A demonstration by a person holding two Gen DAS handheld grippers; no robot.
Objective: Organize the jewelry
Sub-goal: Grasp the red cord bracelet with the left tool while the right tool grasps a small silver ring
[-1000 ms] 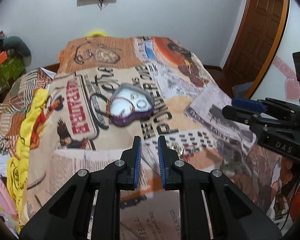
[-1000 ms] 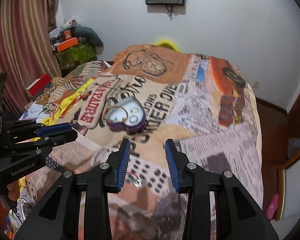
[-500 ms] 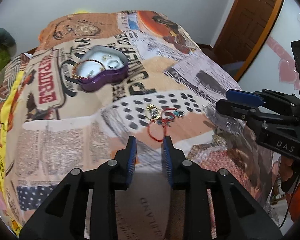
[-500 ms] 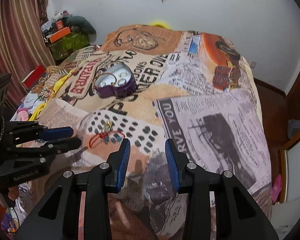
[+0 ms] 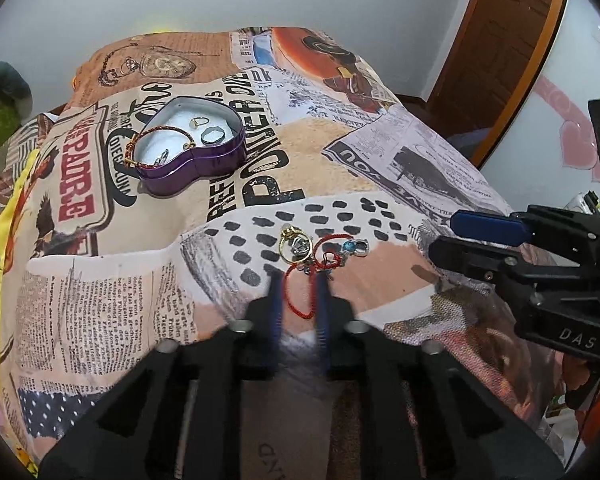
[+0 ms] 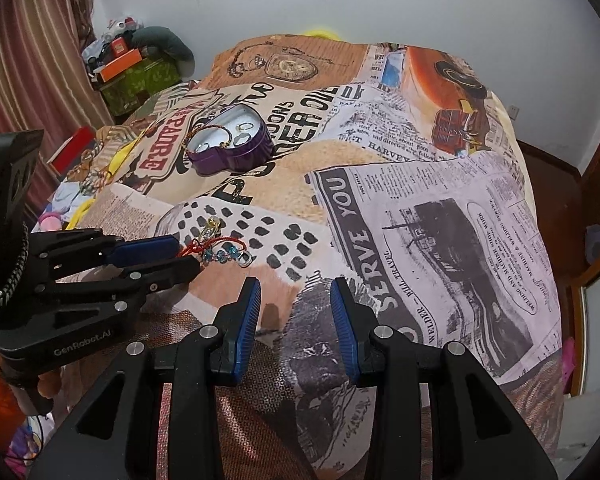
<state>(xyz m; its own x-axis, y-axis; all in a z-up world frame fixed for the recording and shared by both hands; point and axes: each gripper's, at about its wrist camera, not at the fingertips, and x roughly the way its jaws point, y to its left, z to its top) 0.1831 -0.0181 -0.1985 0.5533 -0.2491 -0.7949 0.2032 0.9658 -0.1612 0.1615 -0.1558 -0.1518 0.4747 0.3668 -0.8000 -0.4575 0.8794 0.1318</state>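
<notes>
Closing its blurry fingers, the left gripper (image 5: 296,300) is reaching the near loop of the red string bracelet (image 5: 300,284), which is lying between them; the grip itself is too blurred to tell. The string is looking light and floppy, so pinching one strand seems best. It is lying near on the bed cover (image 6: 440,208), tangled with a gold ring (image 5: 294,242) and blue beads (image 5: 350,247), which may come along. The purple heart tin (image 5: 188,140) is sitting farther away, to the left. The right gripper (image 6: 296,320) is hanging part open, holding nothing.
</notes>
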